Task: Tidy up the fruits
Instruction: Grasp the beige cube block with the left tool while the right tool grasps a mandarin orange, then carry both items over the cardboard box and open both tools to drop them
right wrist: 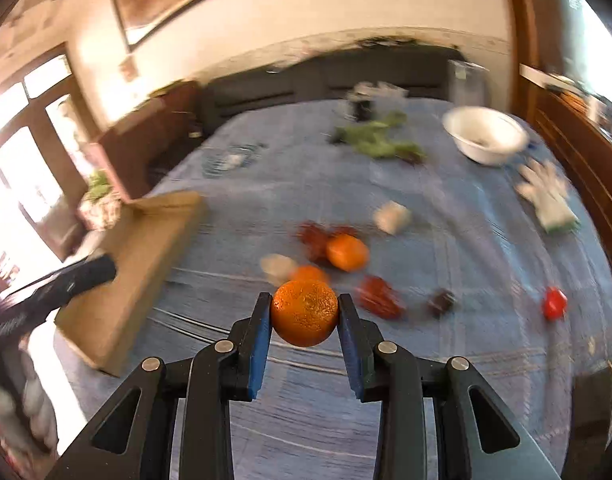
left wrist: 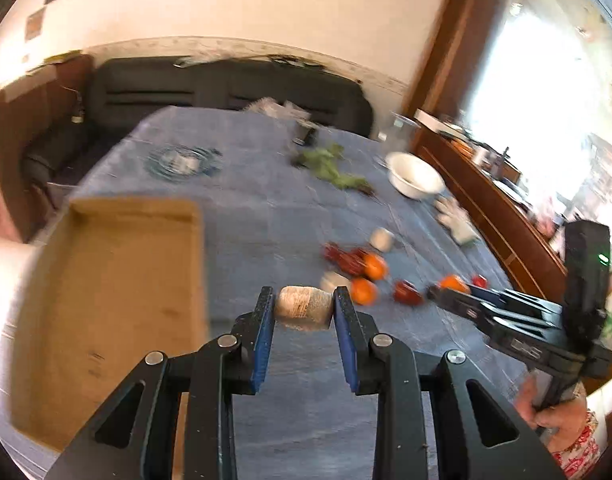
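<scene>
Gripping a pale, netted, roll-shaped item [left wrist: 303, 308] between their blue pads, the left tongs [left wrist: 304, 306] are closed on it, and it is held clear above the blue cloth [left wrist: 266, 216]. What this item is cannot be told, because the picture is blurred. The right tongs [right wrist: 305, 312] are closed on an orange [right wrist: 305, 313], which is pressed from both sides by the pads and is lifted off the cloth. In the left wrist view the right tongs are also seen at the right edge, held by a hand [left wrist: 546, 408] with a red patterned sleeve.

Just behind the held orange, a second orange [right wrist: 310, 273] and a third orange [right wrist: 347, 252] are lying on the cloth, close to each other. Dark red fruits [right wrist: 380, 303] are scattered around them, and a small bright red fruit [right wrist: 555, 303] is lying apart at the right. Two pale lumps [right wrist: 392, 217] are seen near the oranges, one beside them and one further back.

A flat cardboard box [left wrist: 118, 304] is placed at the left side of the counter, and it is open at the top. Further back, a white bowl [right wrist: 484, 134] is standing at the right, green leaves [right wrist: 376, 140] are lying near the middle, and a white glove [right wrist: 548, 196] is lying near the right edge. A dark sofa [left wrist: 226, 88] is seen behind the counter.
</scene>
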Demonstrator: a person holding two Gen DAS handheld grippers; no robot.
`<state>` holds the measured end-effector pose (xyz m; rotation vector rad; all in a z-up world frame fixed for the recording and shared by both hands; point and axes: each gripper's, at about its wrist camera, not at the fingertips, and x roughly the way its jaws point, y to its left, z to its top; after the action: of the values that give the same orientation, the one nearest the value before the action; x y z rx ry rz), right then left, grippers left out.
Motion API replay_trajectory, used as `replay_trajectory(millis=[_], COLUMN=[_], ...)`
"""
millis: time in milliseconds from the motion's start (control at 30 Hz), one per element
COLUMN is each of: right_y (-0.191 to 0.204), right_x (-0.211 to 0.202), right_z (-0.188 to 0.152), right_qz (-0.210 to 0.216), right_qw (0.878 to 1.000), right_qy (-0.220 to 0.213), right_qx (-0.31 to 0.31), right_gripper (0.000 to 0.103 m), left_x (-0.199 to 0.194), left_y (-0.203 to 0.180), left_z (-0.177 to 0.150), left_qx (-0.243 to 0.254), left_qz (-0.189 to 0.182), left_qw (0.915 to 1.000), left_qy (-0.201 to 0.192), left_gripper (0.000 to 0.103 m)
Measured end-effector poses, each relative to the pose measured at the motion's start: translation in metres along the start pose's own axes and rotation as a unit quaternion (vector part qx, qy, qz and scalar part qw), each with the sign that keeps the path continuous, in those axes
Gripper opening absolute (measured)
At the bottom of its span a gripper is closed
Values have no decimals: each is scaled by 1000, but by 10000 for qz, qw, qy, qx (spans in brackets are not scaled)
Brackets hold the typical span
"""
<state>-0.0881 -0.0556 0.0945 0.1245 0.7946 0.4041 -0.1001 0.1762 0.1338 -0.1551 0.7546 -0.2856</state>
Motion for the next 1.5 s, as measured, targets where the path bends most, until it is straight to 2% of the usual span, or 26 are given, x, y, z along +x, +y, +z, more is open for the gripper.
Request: replay_trajectory(millis=[167, 233, 367, 467, 633, 767, 933, 1033, 1167, 1333, 1400, 1500], right_y=[58, 82, 132, 156, 179, 184, 192, 192, 188, 173, 164, 148], right_x=[24, 40, 97, 145, 211, 243, 265, 264, 245, 191, 160, 99], right_z=[36, 48, 71, 78, 73, 71, 70, 70, 73, 74, 73, 71], right_qz=[644, 878, 1072, 835, 596, 489, 317, 395, 619, 1031, 1098, 835], right_qw=[9976, 9952, 9894, 9881, 9823, 9792, 9785, 9802, 9840, 9883, 9902, 9926], right_qy=[169, 296, 750, 986, 1428, 1576, 1580, 1498, 1303, 824, 498, -432], right_qx=[-213, -312, -629, -835, -1059, -1180, -1287, -1236, -1050, -760, -711, -770], right_gripper=[37, 37, 37, 37, 37, 37, 37, 38, 54, 58, 59, 60], left_x=[11, 20, 49, 77, 114, 126, 122, 108, 77, 18, -3, -27], left_y=[69, 103, 157, 188, 218, 229, 235, 236, 233, 203, 182, 144], left_z=[47, 63, 81, 80, 67, 61, 61, 61, 64, 61, 58, 55], left_qx=[-192, -451, -892, -1164, -1494, -1619, -1747, -1738, -1796, -1595, -1470, -1149], left_qz=[716, 817, 989, 1048, 1008, 979, 853, 857, 814, 892, 842, 857], left_qw=[9970, 9950, 9895, 9844, 9761, 9728, 9728, 9746, 9774, 9831, 9849, 9864], left_qy=[216, 351, 569, 807, 1214, 1334, 1257, 1118, 766, -35, -368, -804], left_gripper=[28, 28, 28, 28, 28, 28, 32, 38, 45, 56, 58, 63])
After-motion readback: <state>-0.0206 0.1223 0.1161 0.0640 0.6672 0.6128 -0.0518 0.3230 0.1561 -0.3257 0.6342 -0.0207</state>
